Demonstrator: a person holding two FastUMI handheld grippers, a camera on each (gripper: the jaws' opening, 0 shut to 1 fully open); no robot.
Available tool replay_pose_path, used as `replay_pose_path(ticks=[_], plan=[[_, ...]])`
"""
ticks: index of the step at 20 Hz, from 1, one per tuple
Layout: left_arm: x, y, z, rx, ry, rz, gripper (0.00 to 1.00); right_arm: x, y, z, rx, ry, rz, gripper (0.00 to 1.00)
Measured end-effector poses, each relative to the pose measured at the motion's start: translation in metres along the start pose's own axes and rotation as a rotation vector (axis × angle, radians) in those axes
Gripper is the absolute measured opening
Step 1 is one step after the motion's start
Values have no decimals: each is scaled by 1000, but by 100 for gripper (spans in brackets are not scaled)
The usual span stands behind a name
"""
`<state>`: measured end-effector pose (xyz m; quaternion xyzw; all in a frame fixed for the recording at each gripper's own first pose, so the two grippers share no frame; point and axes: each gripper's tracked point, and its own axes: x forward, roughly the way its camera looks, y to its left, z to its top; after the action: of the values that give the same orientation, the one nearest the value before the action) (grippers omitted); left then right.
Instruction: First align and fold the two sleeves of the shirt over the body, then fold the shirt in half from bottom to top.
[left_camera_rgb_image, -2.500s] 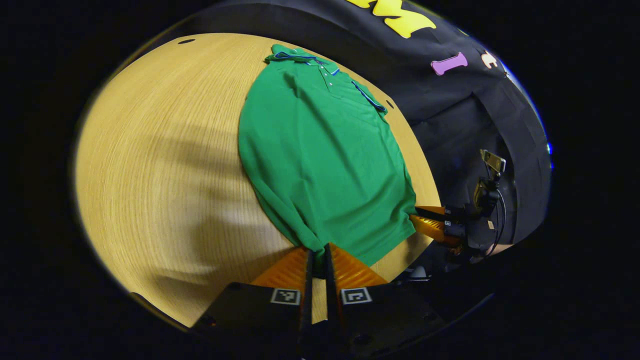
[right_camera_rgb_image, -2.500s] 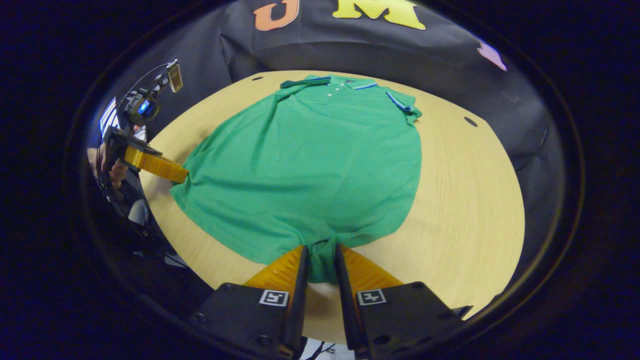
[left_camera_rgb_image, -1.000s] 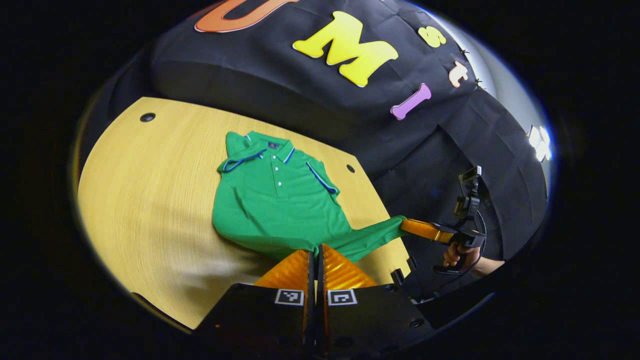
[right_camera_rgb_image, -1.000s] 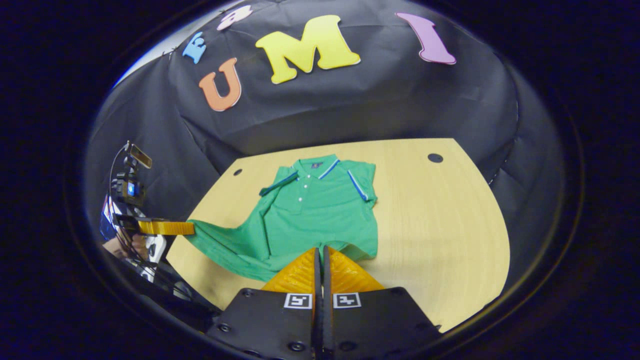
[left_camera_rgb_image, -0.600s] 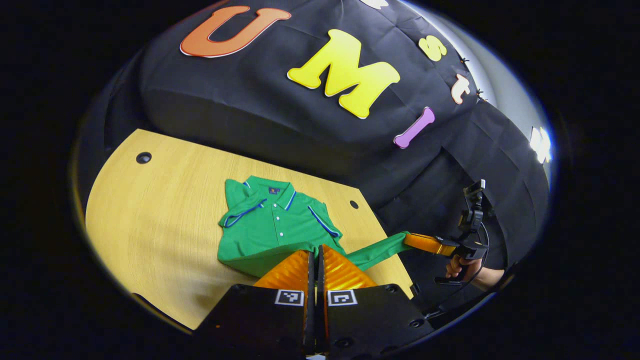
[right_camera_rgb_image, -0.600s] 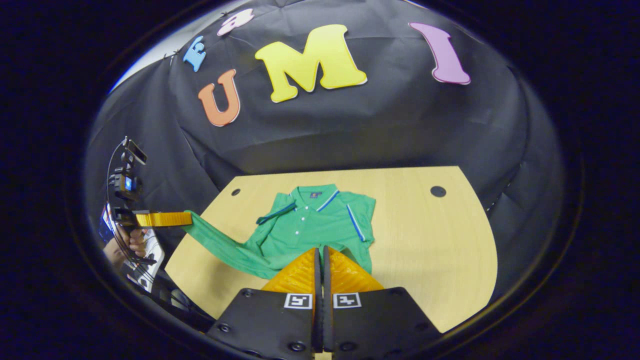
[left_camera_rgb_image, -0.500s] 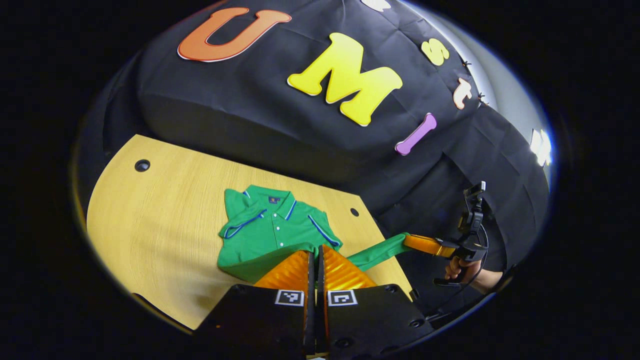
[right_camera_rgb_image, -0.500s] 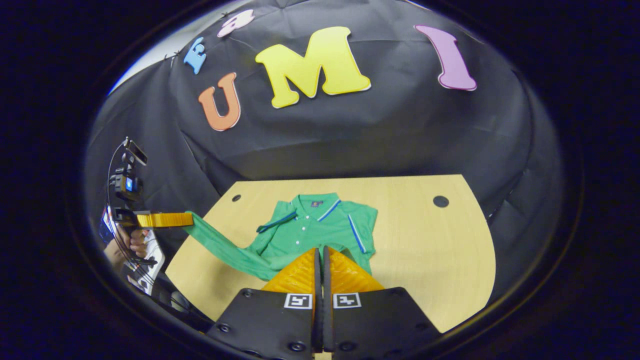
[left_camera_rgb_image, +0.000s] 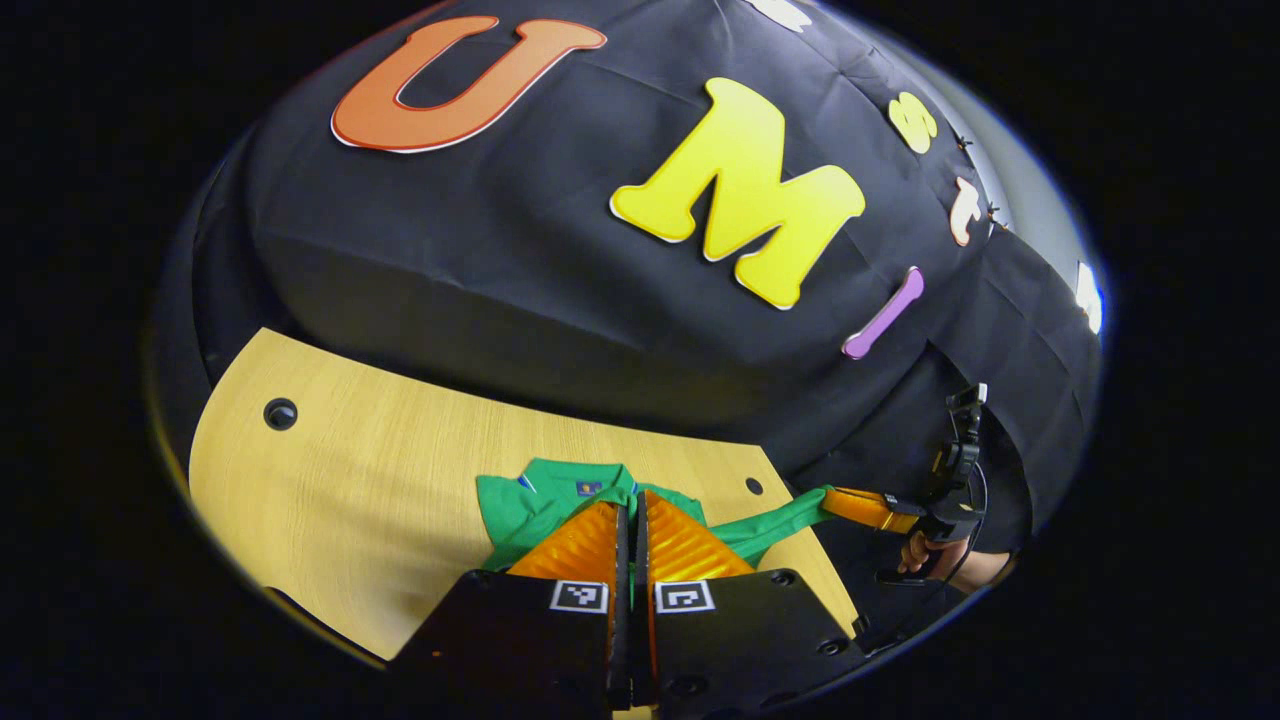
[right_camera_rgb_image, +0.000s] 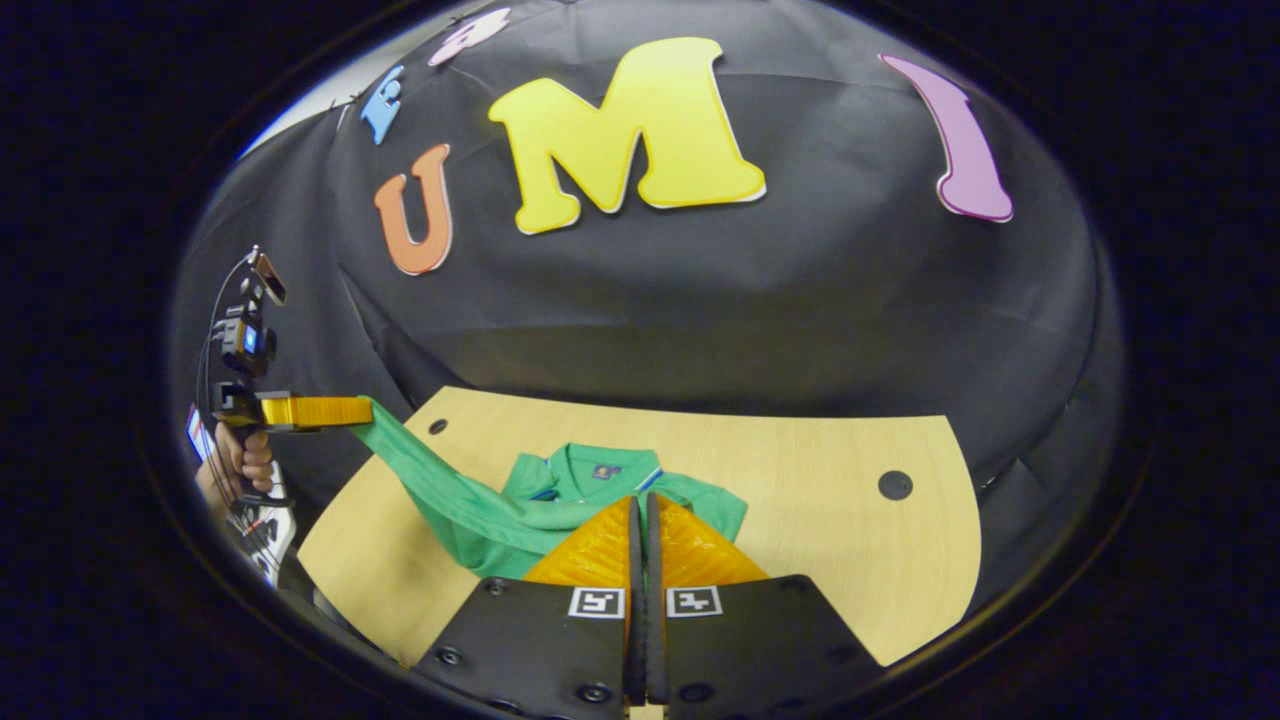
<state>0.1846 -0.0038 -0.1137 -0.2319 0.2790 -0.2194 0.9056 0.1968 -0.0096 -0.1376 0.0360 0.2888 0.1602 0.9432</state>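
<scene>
1. The green shirt (right_camera_rgb_image: 560, 500) lies toward the far edge of the table (right_camera_rgb_image: 850, 560), collar (right_camera_rgb_image: 600, 465) toward the booth wall, its bottom edge lifted clear so it can go over the top half.
2. The left tongs (left_camera_rgb_image: 627, 530) are pinched tight on one bottom corner; a band of cloth runs taut from them to the other tongs.
3. The right tongs (right_camera_rgb_image: 640, 530) are likewise clamped on the other corner.
4. Holding both corners level probably keeps the edge straight for an even fold.
</scene>
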Motion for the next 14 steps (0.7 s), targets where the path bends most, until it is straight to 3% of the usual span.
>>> replay_pose_path(ticks=[6,9,14], plan=[[66,54,-8,54,10,44,3,84,-37,-1,-51,6,-80,1],[99,92,-16,102,21,117,3,120,-51,-11,-56,17,-119,1],[147,128,-36,147,40,175,4,179,-60,-35,-58,43,-146,1]])
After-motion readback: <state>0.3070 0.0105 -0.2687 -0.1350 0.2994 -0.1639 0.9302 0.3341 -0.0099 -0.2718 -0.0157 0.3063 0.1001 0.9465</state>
